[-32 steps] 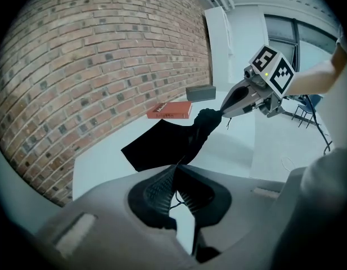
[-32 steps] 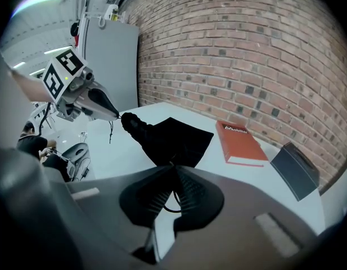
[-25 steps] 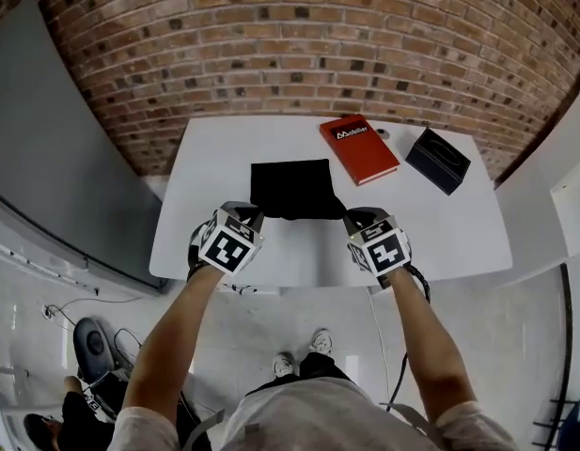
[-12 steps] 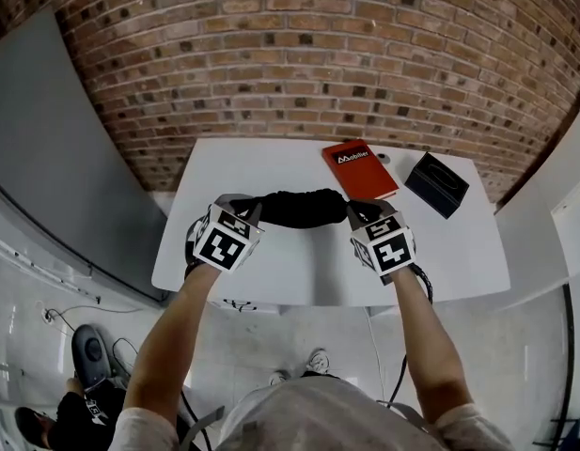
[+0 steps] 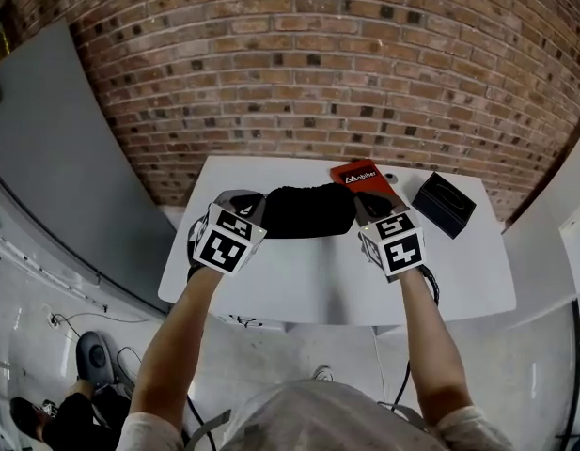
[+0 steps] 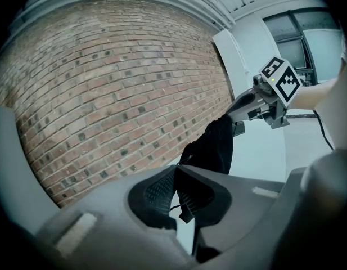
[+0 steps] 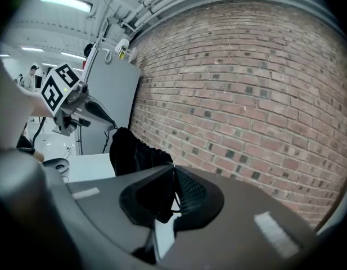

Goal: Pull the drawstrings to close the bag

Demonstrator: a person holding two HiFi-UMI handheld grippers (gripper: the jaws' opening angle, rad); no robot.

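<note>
The black drawstring bag (image 5: pixel 308 210) hangs bunched between my two grippers, above the white table (image 5: pixel 308 275). My left gripper (image 5: pixel 255 202) is shut on the cord at the bag's left end, and my right gripper (image 5: pixel 363 201) is shut on the cord at its right end. In the left gripper view the jaws (image 6: pixel 174 172) meet on a thin black drawstring (image 6: pixel 176 207), with the bag (image 6: pixel 212 145) stretching toward the other gripper (image 6: pixel 236 108). The right gripper view shows the same: the jaws (image 7: pixel 174 172) pinch the drawstring (image 7: pixel 174 209), and the gathered bag (image 7: pixel 131 151) runs to the left gripper (image 7: pixel 109 124).
A red book (image 5: pixel 363 177) lies at the table's back, partly behind my right gripper. A black box (image 5: pixel 444 203) sits at the back right. A brick wall (image 5: pixel 299 73) stands behind the table and a grey panel (image 5: pixel 54 148) to its left.
The bag lay flat on the table; now it is lifted off it and gathered into a bunched roll between the grippers, which have risen and moved away from the table's front edge.
</note>
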